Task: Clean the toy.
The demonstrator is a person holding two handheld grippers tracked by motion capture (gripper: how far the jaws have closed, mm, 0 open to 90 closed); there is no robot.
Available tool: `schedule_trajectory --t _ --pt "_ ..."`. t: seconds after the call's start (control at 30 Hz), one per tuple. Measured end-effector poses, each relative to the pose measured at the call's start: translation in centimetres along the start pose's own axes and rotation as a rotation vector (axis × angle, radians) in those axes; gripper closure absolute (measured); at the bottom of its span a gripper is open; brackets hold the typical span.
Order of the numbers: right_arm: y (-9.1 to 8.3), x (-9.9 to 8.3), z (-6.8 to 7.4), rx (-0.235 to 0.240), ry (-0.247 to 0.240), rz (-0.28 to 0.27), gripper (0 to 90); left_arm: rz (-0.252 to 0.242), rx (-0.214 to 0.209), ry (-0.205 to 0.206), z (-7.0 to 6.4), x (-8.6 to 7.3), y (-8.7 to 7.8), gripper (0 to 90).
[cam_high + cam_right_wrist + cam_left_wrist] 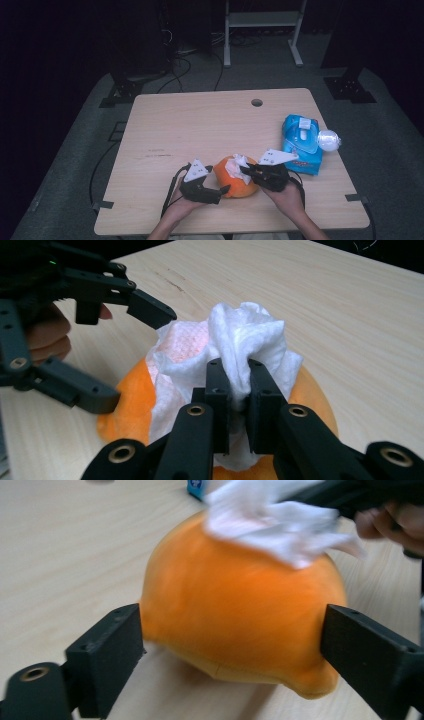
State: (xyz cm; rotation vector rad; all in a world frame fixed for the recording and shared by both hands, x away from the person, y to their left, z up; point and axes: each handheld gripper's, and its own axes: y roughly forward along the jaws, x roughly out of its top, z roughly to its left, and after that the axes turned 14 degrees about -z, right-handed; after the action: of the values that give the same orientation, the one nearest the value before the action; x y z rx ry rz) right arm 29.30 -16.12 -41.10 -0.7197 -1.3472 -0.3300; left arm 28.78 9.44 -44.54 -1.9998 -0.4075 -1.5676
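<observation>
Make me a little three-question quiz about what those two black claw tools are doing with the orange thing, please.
1. True or false: the right gripper is pinching a white tissue that lies on the orange soft toy.
2. How does the left gripper meet the toy? A) jaws on either side of it B) hovering high above it C) resting on the blue pack
3. Fill in: the blue tissue pack lies on the table toward the person's ____ side.

Key
1. True; the jaws are closed on a fold of it.
2. A
3. right
</observation>
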Motion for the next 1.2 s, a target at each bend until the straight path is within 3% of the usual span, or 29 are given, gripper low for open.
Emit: schedule_trajectory --t 0.07,0.13,0.2,0.27,0.33,0.43,0.53,0.6,0.67,0.7,0.77,0.83,0.9,0.97,1.07,1.2 --pt "-0.6 -0.3 0.2 0.0 0.01 -0.008 81.2 0.025 -0.02 -0.025 -0.4 -0.2 0.5 9.2" --pt "-0.9 -0.4 0.8 0.003 -0.003 -0.008 81.3 0.032 -0.008 -0.02 -0.9 -0.3 0.9 9.2" --pt "-1.2 -0.3 1.7 0.011 -0.034 -0.014 81.3 0.025 0.003 0.017 -1.3 -0.3 0.9 16.2" --pt "-1.1 0.0 2.9 0.055 -0.077 -0.021 81.3 0.01 0.005 0.06 -1.5 -0.2 0.8 24.2" --pt "-0.6 0.3 3.7 0.072 -0.114 -0.016 81.0 0.017 0.01 0.113 -2.0 -0.2 1.0 26.8" --pt "0.0 0.6 3.1 0.07 -0.093 -0.008 81.2 0.019 0.017 0.172 -2.4 -0.6 1.2 28.5" --pt "-0.3 0.7 1.3 0.008 -0.047 -0.017 81.2 0.024 0.011 0.211 -2.7 -0.8 1.3 28.6" --pt "-0.9 0.5 0.1 -0.033 -0.036 -0.009 81.2 0.013 0.004 0.196 -2.6 -0.7 1.2 26.8" --pt "-1.5 0.1 -0.4 -0.021 0.011 0.005 81.3 0.005 0.0 0.153 -2.5 -0.7 1.3 20.0" --pt "-1.8 0.0 -0.2 -0.02 -0.006 0.015 81.3 0.009 0.001 0.145 -2.5 -0.8 1.4 18.1" --pt "-2.2 0.0 0.7 -0.02 -0.045 0.027 81.4 0.007 0.0 0.159 -2.7 -1.1 1.6 18.9" --pt "-2.3 0.1 2.0 0.025 -0.062 0.018 81.5 0.001 0.0 0.174 -3.1 -1.2 1.6 24.0" --pt "-1.6 0.1 3.5 0.058 -0.108 0.025 81.4 0.008 0.001 0.213 -3.5 -1.2 1.8 26.0" --pt "-0.6 0.2 4.5 0.06 -0.152 0.032 81.4 0.016 0.007 0.228 -3.7 -1.3 1.8 26.5" --pt "0.0 0.3 3.7 0.038 -0.136 0.022 81.6 0.013 0.005 0.206 -3.3 -1.6 1.6 27.7" --pt "-1.4 0.2 2.0 -0.04 -0.119 0.005 81.5 0.024 -0.002 0.215 -3.1 -1.9 1.6 27.7"
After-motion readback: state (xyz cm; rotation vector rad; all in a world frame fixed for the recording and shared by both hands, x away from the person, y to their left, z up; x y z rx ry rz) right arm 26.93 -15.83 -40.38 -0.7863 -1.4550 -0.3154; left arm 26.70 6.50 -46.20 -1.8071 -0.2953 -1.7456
